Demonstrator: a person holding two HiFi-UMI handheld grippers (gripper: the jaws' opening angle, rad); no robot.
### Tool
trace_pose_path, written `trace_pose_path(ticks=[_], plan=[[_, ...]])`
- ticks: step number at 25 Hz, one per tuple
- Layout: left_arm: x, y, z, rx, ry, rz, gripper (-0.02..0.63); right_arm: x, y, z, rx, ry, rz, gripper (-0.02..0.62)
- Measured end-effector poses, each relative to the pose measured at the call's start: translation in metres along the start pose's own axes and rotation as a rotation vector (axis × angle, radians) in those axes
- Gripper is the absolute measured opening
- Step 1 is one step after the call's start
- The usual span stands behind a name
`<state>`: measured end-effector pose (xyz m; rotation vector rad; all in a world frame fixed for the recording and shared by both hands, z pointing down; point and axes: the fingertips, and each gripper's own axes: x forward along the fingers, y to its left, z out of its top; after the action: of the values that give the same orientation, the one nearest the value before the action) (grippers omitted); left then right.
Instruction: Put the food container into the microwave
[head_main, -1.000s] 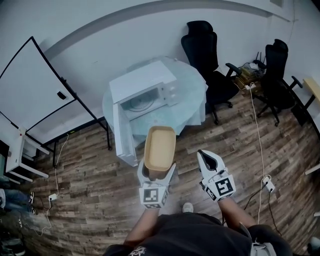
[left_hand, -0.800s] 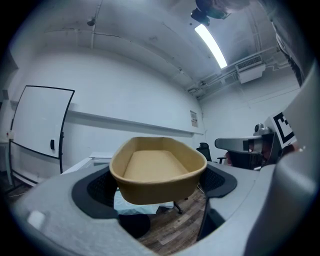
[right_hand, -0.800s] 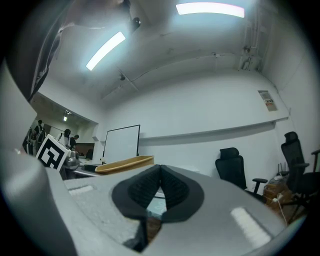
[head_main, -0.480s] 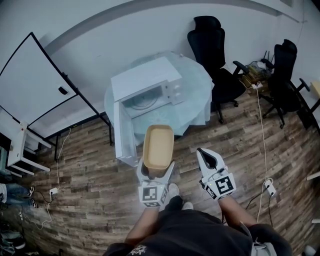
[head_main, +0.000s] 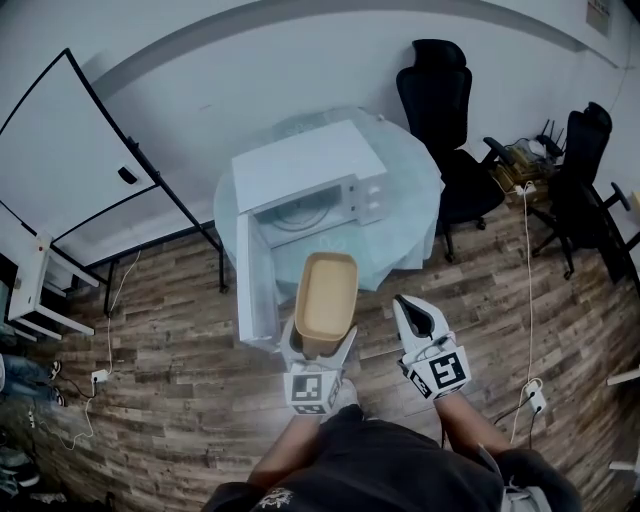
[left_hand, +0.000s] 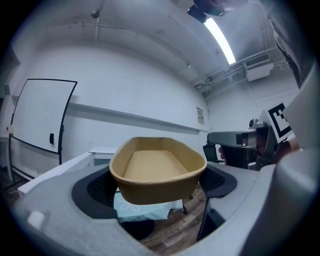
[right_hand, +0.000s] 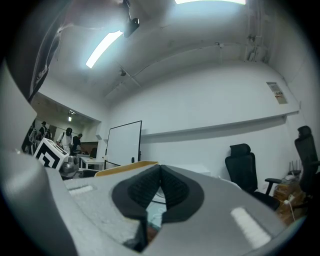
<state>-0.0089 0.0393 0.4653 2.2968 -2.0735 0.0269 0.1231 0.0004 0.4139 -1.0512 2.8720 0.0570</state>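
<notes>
Head view first: left gripper (head_main: 320, 338) clamped on the near end of the tan food container (head_main: 326, 290), which is up in the air over the wood floor (head_main: 170, 330), short of the microwave (head_main: 310, 165). The microwave sits on the round worktop (head_main: 412, 215) at twelve o'clock from the container with its cavity open. Its door (head_main: 255, 290) is swung out at the container's nine o'clock, and that's the first hazard: drift left going in and the long tub could clip the door's edge. Right gripper (head_main: 420, 320) hangs at three o'clock of the left one, carrying nothing. Over to the left gripper view: jaws spread wide on the container's two sides, pads pressing low on its walls, and most of the tub juts out beyond them. It looks light and thin-walled to me, so a hard squeeze could buckle it, and a slack one could let the far end droop and catch the cavity's lip. Right gripper view now: jaws pressed together with nothing between them, so no second support is ready if the tub slips.
</notes>
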Motion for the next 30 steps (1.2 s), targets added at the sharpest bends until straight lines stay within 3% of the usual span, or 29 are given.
trace_pose_path(ticks=[11,22,30], plan=[[0.060,0.048,-0.018,-0.033,0.026,-0.011,0.509,0.096,-0.010,-0.021,-0.001,0.044,0.032,0.002],[0.096,0.066,-0.011,-0.037,0.017,-0.085,0.509,0.142,-0.020,-0.010,-0.023,0.031,0.005,0.002],[0.129,0.069,-0.025,-0.053,0.050,-0.049,0.509,0.169,-0.044,-0.023,-0.021,0.054,0.056,0.002]])
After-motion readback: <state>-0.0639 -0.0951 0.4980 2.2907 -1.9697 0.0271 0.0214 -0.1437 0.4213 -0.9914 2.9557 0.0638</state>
